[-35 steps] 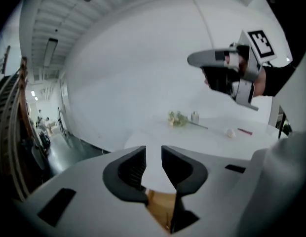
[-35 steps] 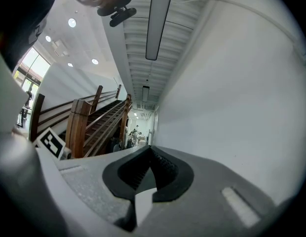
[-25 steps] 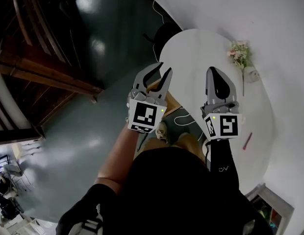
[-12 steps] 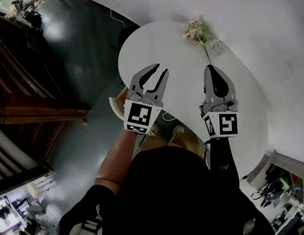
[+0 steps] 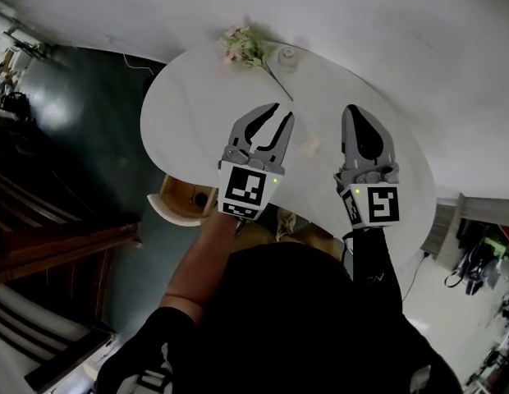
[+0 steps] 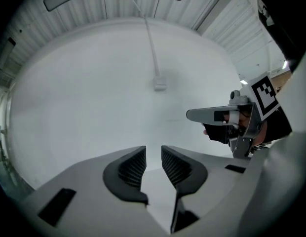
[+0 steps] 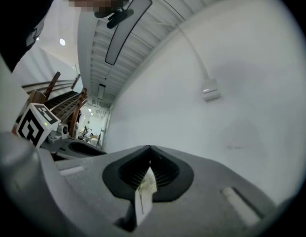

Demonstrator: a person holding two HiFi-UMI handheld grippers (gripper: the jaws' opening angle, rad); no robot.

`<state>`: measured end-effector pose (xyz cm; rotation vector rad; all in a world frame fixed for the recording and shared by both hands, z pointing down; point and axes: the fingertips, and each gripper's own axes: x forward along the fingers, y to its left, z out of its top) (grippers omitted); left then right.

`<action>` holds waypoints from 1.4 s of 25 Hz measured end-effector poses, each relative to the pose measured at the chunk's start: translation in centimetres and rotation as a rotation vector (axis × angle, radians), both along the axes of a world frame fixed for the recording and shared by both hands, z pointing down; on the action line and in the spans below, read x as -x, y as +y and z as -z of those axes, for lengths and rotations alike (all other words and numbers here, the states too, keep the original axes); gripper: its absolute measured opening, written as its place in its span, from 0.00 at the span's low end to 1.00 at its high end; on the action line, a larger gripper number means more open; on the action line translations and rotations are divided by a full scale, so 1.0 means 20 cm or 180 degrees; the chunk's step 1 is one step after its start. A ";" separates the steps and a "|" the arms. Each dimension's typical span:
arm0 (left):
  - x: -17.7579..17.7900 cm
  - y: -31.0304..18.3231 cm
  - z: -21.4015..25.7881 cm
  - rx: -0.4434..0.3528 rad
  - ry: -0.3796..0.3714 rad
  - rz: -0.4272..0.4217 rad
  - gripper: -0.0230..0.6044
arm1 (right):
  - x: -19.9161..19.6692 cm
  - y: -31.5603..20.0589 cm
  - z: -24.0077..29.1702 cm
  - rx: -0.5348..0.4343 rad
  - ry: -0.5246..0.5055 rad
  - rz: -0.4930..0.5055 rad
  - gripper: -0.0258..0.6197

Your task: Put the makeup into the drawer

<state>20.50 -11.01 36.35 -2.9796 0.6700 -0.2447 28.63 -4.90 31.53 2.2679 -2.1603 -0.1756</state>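
The person's dark-clothed torso [image 5: 295, 318] filled the bottom of the head view. A pale shoe [image 5: 285, 224] showed on the floor just below the near edge of the white, rounded surface [image 5: 197, 113]. A wooden chair [image 5: 182, 203] stood against that surface's near-left edge, left of both tools and below them.

The two tools hung side by side over the near half of the surface, apart from each other. The left tool [image 5: 284, 111] had its jaws spread, with nothing between the ribbed pads. The right tool [image 5: 354, 109] had its jaw tips pressed together. In the right gripper view a pale sliver showed in the slot behind the tips, and what it was could not be told.

Between the two tools, near the middle of the surface, lay a small pale item [image 5: 309, 146], touching neither. It was light, roundish and too small to tell whether it was the makeup.

At the far edge lay a spray of pale pink flowers [image 5: 242, 46], its thin stem [image 5: 277, 82] running in towards the middle. A small clear glass [image 5: 286, 56] stood just beside it, and both were well apart from the pale item. Beyond rose a white wall [image 5: 361, 15], where a cable ended in a small box [image 6: 160, 85].
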 end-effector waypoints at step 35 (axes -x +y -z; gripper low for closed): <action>-0.47 0.24 -0.96 0.0729 -0.1435 -0.0452 0.20 | -0.47 0.43 -0.11 0.0073 -0.0143 -0.0670 0.05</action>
